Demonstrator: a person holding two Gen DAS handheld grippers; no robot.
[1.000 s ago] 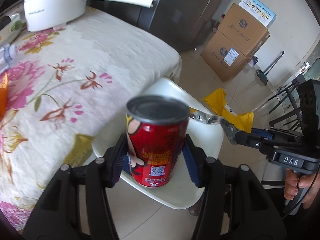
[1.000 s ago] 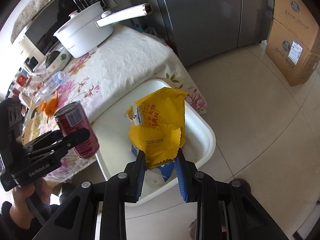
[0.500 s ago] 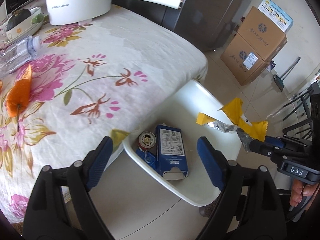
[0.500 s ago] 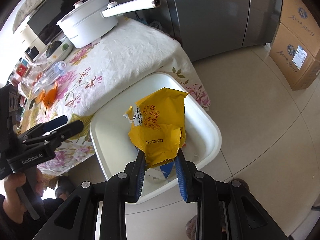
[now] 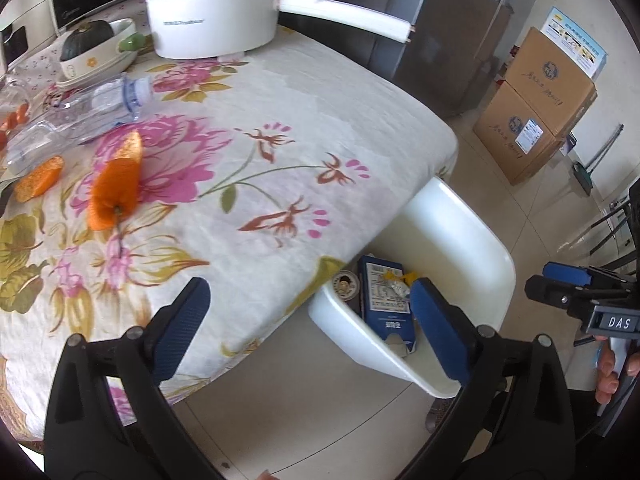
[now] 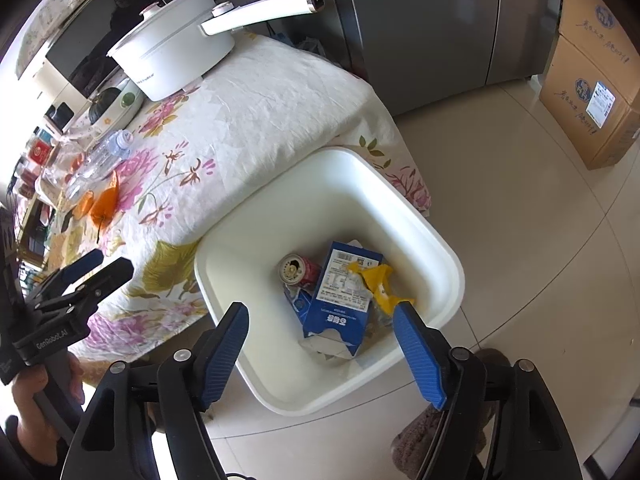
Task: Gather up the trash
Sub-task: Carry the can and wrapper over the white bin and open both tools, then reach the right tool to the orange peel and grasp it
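Over the bin (image 6: 452,276), I have just opened both tools, now empty, dropping can (image 6: 298,269) and wrapper (image 6: 378,280) inside.

bin (image 6: 452,276) on the floor, tucked against the table (image 6: 280,92) corner, partly under the cloth edge. in it: can (image 6: 298,269) on its side, carton (image 6: 340,300) just right of it and touching, wrapper (image 6: 380,282) on the carton's right edge. on the table: pot (image 5: 212,12) at the far end, bowl (image 5: 96,50) left of it, bottle (image 5: 80,116) lying nearer, peel pieces (image 5: 114,188) in front of the bottle. boxes (image 5: 536,108) stacked on the floor beyond the bin
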